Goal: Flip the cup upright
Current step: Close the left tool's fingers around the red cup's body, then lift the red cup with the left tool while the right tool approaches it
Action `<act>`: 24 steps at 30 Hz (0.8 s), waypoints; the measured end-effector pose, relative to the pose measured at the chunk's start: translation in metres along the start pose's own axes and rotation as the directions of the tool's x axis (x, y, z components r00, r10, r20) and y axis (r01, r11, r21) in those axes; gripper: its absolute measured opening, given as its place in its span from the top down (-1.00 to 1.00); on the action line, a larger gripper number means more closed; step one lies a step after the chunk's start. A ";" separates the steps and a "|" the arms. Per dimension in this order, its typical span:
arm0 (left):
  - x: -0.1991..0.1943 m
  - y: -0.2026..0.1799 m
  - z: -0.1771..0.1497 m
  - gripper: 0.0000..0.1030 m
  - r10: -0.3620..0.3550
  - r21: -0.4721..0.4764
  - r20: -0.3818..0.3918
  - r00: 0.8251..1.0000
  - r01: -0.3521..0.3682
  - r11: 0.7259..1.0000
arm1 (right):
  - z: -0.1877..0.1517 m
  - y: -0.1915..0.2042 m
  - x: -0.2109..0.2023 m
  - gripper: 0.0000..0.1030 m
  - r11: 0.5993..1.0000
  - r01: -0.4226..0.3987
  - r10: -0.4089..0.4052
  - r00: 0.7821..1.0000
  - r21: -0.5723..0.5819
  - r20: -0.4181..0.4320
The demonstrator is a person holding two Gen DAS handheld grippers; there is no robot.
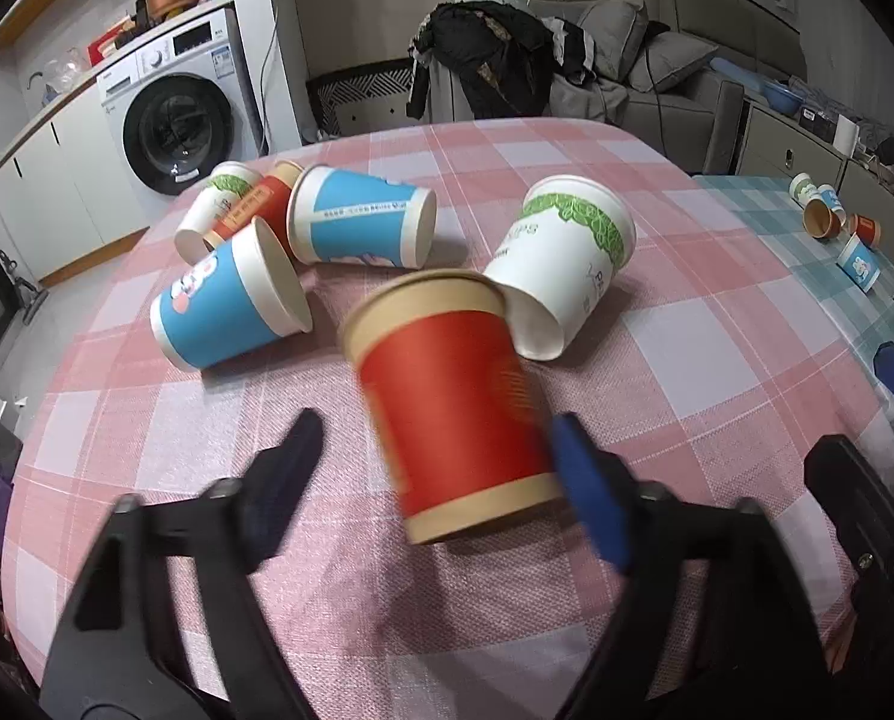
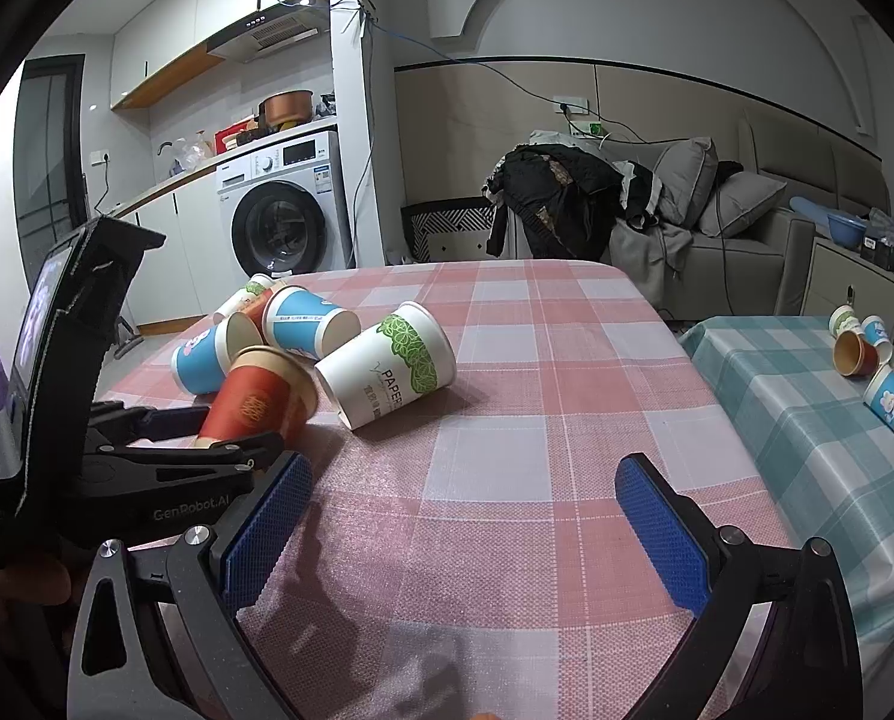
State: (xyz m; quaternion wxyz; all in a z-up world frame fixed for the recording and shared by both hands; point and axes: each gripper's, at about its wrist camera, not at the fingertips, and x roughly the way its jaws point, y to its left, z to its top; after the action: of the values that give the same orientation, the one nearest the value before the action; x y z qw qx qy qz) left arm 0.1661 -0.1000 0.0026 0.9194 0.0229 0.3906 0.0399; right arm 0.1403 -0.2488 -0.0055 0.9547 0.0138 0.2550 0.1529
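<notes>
A red paper cup (image 1: 456, 405) with tan bands stands tilted between the fingers of my left gripper (image 1: 435, 456), mouth up and blurred by motion. The jaws are wide; the right pad is at the cup's side and the left pad stands clear of it. In the right wrist view the same red cup (image 2: 255, 402) leans beside the left gripper (image 2: 207, 438). My right gripper (image 2: 465, 510) is open and empty over the pink checked table (image 2: 507, 480).
Several cups lie on their sides behind: a white-and-green one (image 1: 567, 264), two blue ones (image 1: 231, 300) (image 1: 363, 219), another red and another white one at the back. A teal-clothed table (image 2: 807, 408) at right holds more cups.
</notes>
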 end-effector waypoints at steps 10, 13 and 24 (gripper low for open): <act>-0.002 0.010 -0.010 -0.04 -0.043 -0.036 0.002 0.999 0.043 0.998 | -0.001 0.006 -0.003 -1.00 1.000 -0.013 0.013 1.000 -0.012 0.007; -0.008 0.016 -0.017 -0.04 -0.053 -0.045 0.006 0.999 0.053 0.998 | -0.002 0.013 -0.003 -1.00 0.999 -0.027 0.027 1.000 -0.026 0.006; -0.041 0.046 -0.037 -0.04 -0.073 -0.073 0.048 0.996 0.077 0.994 | -0.006 0.047 -0.010 -1.00 0.990 -0.103 0.105 0.994 -0.096 0.011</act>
State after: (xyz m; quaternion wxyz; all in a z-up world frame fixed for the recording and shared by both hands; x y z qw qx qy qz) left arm 0.1084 -0.0571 0.0098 0.9291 -0.0255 0.3684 0.0194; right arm 0.1157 -0.2076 -0.0011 0.9470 -0.0175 0.2388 0.2143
